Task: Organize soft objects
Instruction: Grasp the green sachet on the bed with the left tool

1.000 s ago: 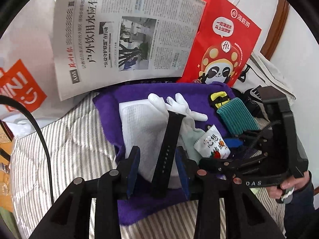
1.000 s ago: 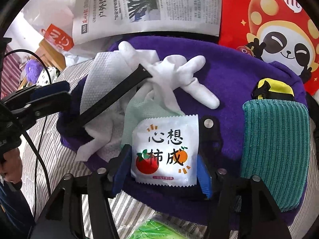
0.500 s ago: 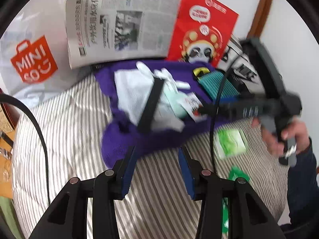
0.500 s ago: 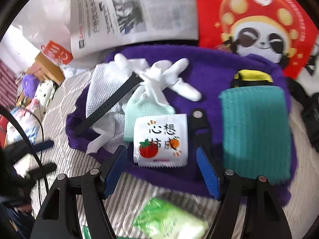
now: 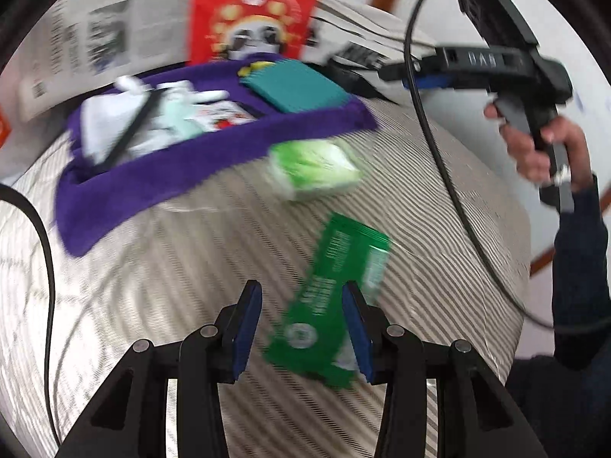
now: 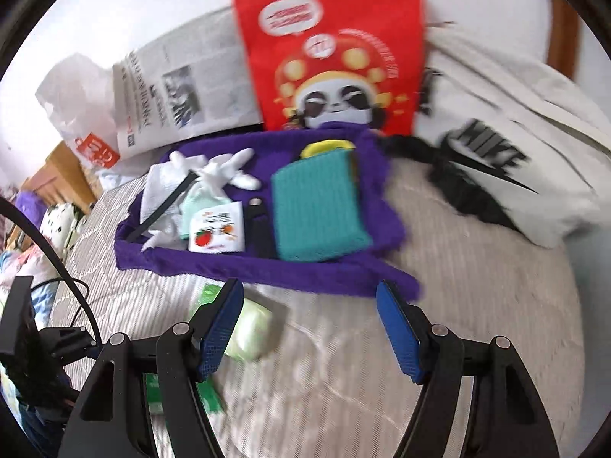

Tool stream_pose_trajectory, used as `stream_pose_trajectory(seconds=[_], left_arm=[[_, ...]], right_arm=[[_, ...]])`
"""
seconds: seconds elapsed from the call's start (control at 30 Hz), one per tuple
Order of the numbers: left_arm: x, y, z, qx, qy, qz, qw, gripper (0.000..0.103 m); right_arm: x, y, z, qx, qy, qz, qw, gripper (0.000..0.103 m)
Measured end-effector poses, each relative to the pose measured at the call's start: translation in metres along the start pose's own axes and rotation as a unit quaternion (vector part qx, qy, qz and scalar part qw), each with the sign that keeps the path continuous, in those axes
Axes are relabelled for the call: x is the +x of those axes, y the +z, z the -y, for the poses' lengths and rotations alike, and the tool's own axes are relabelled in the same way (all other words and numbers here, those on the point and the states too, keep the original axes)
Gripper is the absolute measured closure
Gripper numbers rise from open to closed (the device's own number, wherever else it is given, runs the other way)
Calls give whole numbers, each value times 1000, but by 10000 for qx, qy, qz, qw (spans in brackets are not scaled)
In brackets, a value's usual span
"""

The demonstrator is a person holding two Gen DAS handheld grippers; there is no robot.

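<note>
Two views: left wrist first, then right wrist.

Left wrist view
Left gripper (image 5: 301, 328): at the bottom middle. Its blue pads have just been moving a little apart. They stand partly apart and do not press on anything.
Green packet (image 5: 336, 297): it lies on the striped bed cover (image 5: 152, 267), seen between the pads and nearer the right one. Blurry, so I cannot tell if it touches that pad.
Light green pack (image 5: 315, 170): in the middle, just beside the near edge of the purple cloth.
Purple cloth (image 5: 114, 191): upper left. The soft things lie on it.
White glove (image 5: 202, 95): on the cloth, at the back.
Teal pouch (image 5: 296, 84): on the right part of the cloth.
Red bag (image 5: 252, 7): top middle, behind the cloth.
Person's hand (image 5: 542, 145): at the right, holding the other gripper's handle up in the air.

Right wrist view
Right gripper (image 6: 309, 328): at the bottom. Its pads have just been opening. They stand wide apart with nothing between them.
Light green pack (image 6: 252, 328): lower left, partly behind the left pad.
Purple cloth (image 6: 324, 278): in the middle.
Teal pouch (image 6: 317, 210): on the cloth's right side.
Tomato packet (image 6: 215, 233): left of the pouch.
White glove (image 6: 225, 170): behind the packet.
Black strap (image 6: 168, 206): slanted across the white wipe (image 6: 156, 191).
Red bag (image 6: 332, 45): top middle, standing up.
Newspaper (image 6: 183, 95): left of the bag.
</note>
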State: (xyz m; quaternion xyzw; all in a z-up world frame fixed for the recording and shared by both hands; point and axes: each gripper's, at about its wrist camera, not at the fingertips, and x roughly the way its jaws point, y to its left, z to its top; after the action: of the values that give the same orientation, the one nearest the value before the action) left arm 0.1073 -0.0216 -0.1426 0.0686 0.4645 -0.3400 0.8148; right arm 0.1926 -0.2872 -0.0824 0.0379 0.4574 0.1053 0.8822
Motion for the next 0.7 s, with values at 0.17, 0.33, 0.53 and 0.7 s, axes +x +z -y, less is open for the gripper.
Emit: stream_pose_trajectory(seconds=[0.17, 0.33, 0.53, 0.7], left_arm=[[23, 2, 25, 599, 121, -374, 9974, 56], [32, 5, 35, 1010, 104, -486, 9936, 44], [39, 10, 47, 1394, 251, -610, 9880, 37], [40, 14, 41, 1341, 251, -489, 9894, 36]], right_arm=[[-26, -21, 32, 338, -83, 214, 9992, 31], [-34, -33, 49, 509, -124, 268, 9983, 31], [-27, -39, 60, 651, -40, 184, 9977, 31], [-21, -42, 63, 659, 8, 116, 9978, 31]])
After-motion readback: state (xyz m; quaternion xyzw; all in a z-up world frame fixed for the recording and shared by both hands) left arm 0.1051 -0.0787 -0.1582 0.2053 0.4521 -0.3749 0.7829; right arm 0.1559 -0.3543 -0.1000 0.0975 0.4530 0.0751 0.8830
